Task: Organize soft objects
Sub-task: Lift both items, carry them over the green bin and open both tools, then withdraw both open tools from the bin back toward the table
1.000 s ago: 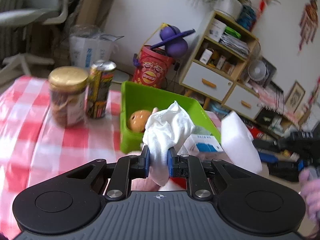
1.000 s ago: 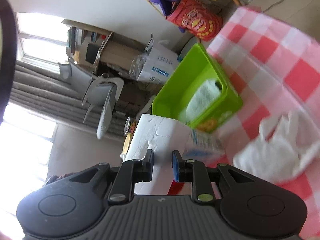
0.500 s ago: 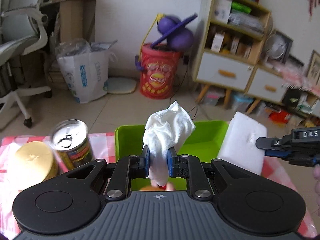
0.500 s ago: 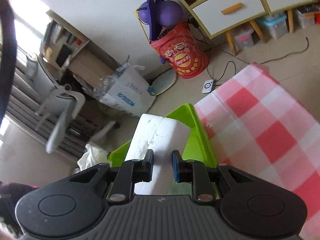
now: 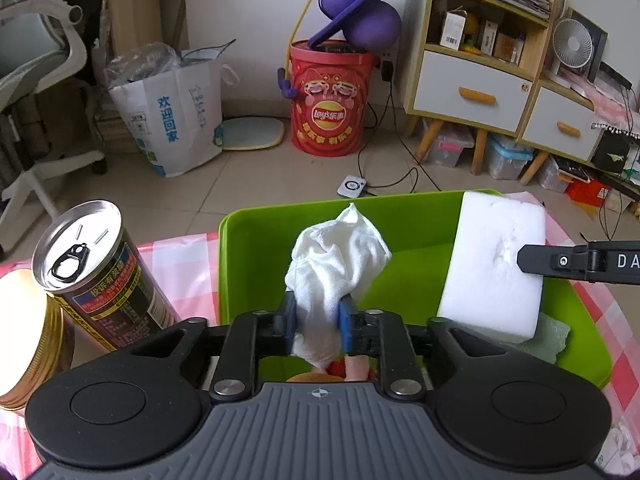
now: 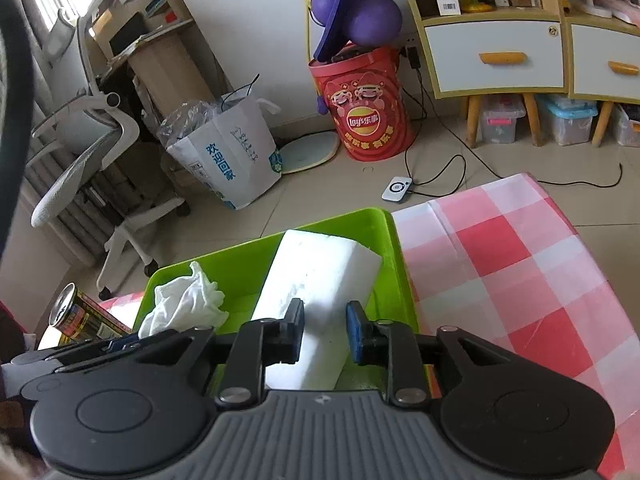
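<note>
My left gripper is shut on a crumpled white cloth and holds it over the green bin. My right gripper is shut on a white foam block, held over the bin's right side. The block and a right gripper finger show in the left wrist view. The cloth shows in the right wrist view. An orange toy and a pale green sponge lie in the bin.
A drink can and a gold-lidded jar stand left of the bin on the red-checked tablecloth. Beyond the table are a red Lay's bucket, a white sack, an office chair and a drawer cabinet.
Both grippers have moved over the green bin and tilted down, carrying the cloth and the foam block with them. The bin's inside now lies under both.
</note>
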Demonstrator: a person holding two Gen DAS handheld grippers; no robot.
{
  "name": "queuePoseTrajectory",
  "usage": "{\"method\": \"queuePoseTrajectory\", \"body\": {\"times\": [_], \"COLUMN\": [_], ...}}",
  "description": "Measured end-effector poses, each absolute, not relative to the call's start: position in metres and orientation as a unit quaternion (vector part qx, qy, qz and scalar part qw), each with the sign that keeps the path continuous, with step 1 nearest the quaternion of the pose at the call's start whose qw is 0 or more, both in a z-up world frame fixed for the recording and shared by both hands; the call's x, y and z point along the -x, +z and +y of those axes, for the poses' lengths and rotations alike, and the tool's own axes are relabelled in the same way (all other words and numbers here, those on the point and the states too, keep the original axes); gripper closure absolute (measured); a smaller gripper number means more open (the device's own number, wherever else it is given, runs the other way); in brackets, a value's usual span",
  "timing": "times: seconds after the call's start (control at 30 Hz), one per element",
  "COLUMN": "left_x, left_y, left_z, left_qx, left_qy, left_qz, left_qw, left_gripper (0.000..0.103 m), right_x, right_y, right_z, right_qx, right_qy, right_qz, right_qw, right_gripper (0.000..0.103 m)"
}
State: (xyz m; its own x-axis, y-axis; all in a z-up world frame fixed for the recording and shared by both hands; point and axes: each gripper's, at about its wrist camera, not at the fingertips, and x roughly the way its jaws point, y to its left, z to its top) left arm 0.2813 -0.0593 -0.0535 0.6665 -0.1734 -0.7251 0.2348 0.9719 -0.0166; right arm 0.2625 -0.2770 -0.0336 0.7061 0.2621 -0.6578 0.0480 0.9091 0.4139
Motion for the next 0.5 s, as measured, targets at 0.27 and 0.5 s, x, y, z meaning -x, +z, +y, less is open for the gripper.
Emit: {"method": "queuePoseTrajectory", "body": {"times": [0.27, 0.5], "left_x": [-0.259, -0.215], "left_y": [-0.033, -0.002], "left_z": [-0.053, -0.046], "left_qx": [-0.01, 0.006], "left_qy": [-0.11, -0.117], "left_qz": [0.374, 0.359], "left_qw": [0.921, 0.926], "left_gripper": [0.034, 0.017], "right_x": [-0.244, -0.196], "right_y": [-0.015, 0.029], "right_z": [-0.287, -0.298], "right_qx": [-0.209, -0.212], "right_qy": [0.047, 0.042], "right_qz": [0.376, 0.347], "right_qw": [0.901, 0.913], "right_gripper": [0.071, 0.059]}}
